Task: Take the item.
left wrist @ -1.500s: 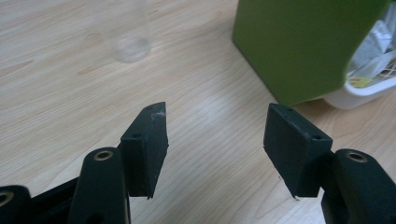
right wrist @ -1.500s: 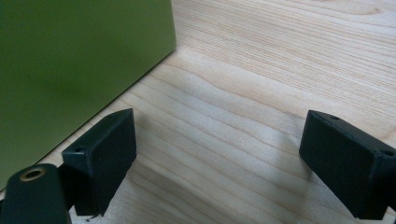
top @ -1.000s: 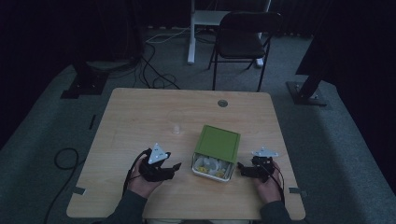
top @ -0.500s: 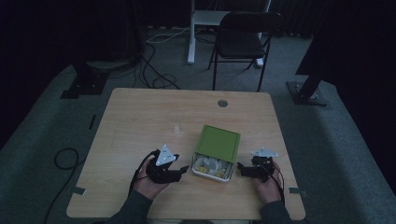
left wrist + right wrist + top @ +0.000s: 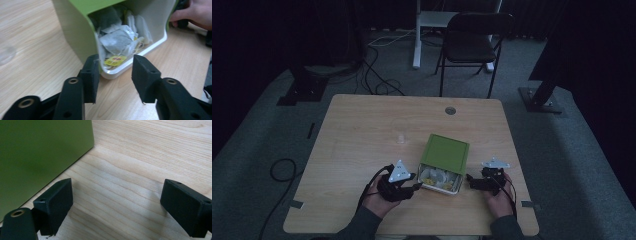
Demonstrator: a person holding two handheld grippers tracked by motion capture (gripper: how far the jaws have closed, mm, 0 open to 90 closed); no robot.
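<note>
Grippers [image 5: 418,187] [image 5: 467,179] (both agape) flanking tin [image 5: 444,154]

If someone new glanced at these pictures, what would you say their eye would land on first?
Most likely the green box near the front edge of the wooden table, its near end open on a heap of tea bags, one with a yellow tag. The left gripper stands open at that opening with a jaw either side of the box's corner, and the right gripper waits open beside the box's other side.
</note>
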